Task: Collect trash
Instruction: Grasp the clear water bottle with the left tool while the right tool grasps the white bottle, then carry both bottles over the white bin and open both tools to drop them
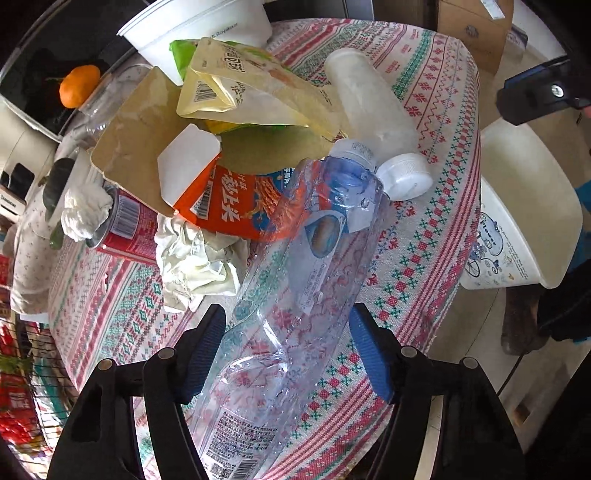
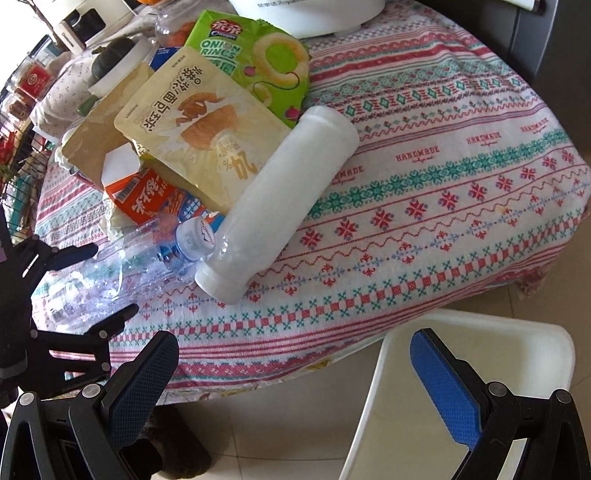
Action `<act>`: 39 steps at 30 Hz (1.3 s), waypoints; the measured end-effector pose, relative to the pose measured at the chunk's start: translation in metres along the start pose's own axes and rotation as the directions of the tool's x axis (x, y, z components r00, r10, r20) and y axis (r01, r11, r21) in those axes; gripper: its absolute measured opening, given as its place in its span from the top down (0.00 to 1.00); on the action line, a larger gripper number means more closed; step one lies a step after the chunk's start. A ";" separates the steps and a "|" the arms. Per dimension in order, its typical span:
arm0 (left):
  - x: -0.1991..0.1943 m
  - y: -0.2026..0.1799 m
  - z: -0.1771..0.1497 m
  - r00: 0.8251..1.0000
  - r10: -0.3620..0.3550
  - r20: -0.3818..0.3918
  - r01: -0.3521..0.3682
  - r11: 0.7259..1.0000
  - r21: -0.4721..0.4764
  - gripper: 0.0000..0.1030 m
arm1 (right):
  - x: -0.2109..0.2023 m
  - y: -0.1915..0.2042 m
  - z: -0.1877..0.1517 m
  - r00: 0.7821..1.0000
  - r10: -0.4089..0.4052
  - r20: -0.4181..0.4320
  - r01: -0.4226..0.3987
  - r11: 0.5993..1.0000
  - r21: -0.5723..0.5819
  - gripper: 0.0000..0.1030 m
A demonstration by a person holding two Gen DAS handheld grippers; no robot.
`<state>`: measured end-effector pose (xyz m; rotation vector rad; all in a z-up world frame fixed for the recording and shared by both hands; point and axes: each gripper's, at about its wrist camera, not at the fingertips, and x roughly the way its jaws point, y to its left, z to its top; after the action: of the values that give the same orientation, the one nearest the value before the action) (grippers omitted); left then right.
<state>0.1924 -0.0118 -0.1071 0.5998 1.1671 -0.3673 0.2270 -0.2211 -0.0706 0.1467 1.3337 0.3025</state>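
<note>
A crushed clear plastic bottle (image 1: 295, 295) lies on the patterned tablecloth (image 1: 424, 258). My left gripper (image 1: 288, 339) is open, its blue pads on either side of the bottle's lower body without closing on it. The bottle also shows in the right wrist view (image 2: 122, 266), with the left gripper (image 2: 107, 280) around it. A frosted white bottle (image 2: 288, 206) lies beside it. Snack bags (image 2: 207, 140), an orange carton (image 1: 229, 206), crumpled tissues (image 1: 195, 266) and a red can (image 1: 129, 225) are piled behind. My right gripper (image 2: 291, 376) is open and empty, above a white bin (image 2: 491, 354) off the table's edge.
A large white bowl (image 1: 199, 26) and an orange (image 1: 79, 90) stand at the back of the table. The white bin (image 1: 524, 221) sits on the floor beside the table. A cardboard box (image 1: 476, 29) stands behind. Wire shelving (image 1: 22, 369) is at the left.
</note>
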 end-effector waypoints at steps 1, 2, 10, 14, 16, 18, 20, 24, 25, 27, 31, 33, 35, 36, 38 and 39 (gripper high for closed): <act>-0.003 0.000 -0.003 1.000 -0.004 0.004 0.004 1.000 -0.018 0.32 | 0.003 -0.001 0.003 1.000 -0.003 -0.004 0.003 1.000 0.012 0.00; -0.006 0.002 -0.007 1.000 -0.002 0.008 0.002 0.999 -0.038 0.36 | 0.006 -0.002 0.005 1.000 -0.008 -0.006 0.008 1.000 0.025 0.00; -0.004 0.029 -0.042 0.999 -0.027 -0.042 0.017 0.977 -0.213 0.36 | 0.029 -0.014 0.029 1.000 0.021 -0.005 -0.019 0.981 0.192 0.05; -0.003 0.037 -0.048 0.998 -0.048 -0.040 0.036 0.964 -0.264 0.35 | 0.045 -0.013 0.039 0.998 0.057 0.005 -0.056 0.962 0.265 0.15; -0.003 0.038 -0.048 0.998 -0.052 -0.045 0.038 0.961 -0.274 0.35 | 0.055 -0.008 0.044 0.997 0.076 0.006 -0.075 0.955 0.286 0.17; -0.002 0.039 -0.049 0.997 -0.052 -0.048 0.037 0.961 -0.275 0.35 | 0.065 -0.003 0.048 0.996 0.088 0.009 -0.087 0.950 0.299 0.21; -0.002 0.040 -0.050 0.997 -0.054 -0.049 0.038 0.960 -0.278 0.35 | 0.074 0.000 0.052 0.996 0.086 0.012 -0.086 0.946 0.314 0.25; -0.004 0.042 -0.052 0.997 -0.063 -0.043 0.048 0.956 -0.289 0.36 | 0.088 -0.003 0.053 0.997 0.081 0.005 -0.077 0.935 0.347 0.40; -0.004 0.044 -0.052 0.997 -0.068 -0.040 0.053 0.953 -0.298 0.36 | 0.087 -0.003 0.054 0.997 0.082 0.011 -0.080 0.935 0.345 0.44; -0.005 0.049 -0.054 0.996 -0.081 -0.029 0.067 0.945 -0.320 0.37 | 0.086 -0.004 0.053 0.995 0.098 0.014 -0.096 0.931 0.352 0.45; -0.011 0.060 -0.060 0.993 -0.116 0.012 0.112 0.919 -0.379 0.38 | 0.069 -0.011 0.047 0.995 0.089 0.046 -0.100 0.931 0.351 0.46; -0.016 0.065 -0.063 0.990 -0.134 0.040 0.139 0.901 -0.410 0.38 | 0.055 -0.014 0.045 0.993 0.097 0.071 -0.116 0.934 0.337 0.47; -0.022 0.068 -0.064 0.985 -0.159 0.073 0.175 0.882 -0.437 0.38 | 0.040 -0.017 0.040 0.990 0.100 0.102 -0.128 0.938 0.322 0.47; -0.025 0.069 -0.065 0.981 -0.172 0.090 0.194 0.873 -0.447 0.38 | 0.033 -0.020 0.038 0.988 0.105 0.115 -0.137 0.937 0.320 0.47; -0.031 0.067 -0.065 0.973 -0.196 0.122 0.230 0.857 -0.461 0.38 | 0.019 -0.025 0.032 0.982 0.126 0.139 -0.165 0.935 0.316 0.48; -0.034 0.066 -0.064 0.970 -0.204 0.136 0.244 0.850 -0.467 0.38 | 0.012 -0.028 0.027 0.979 0.135 0.150 -0.176 0.934 0.311 0.48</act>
<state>0.1698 0.0787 -0.0764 0.0086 1.1957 -0.2796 0.2594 -0.2424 -0.0833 0.5424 1.2399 0.2019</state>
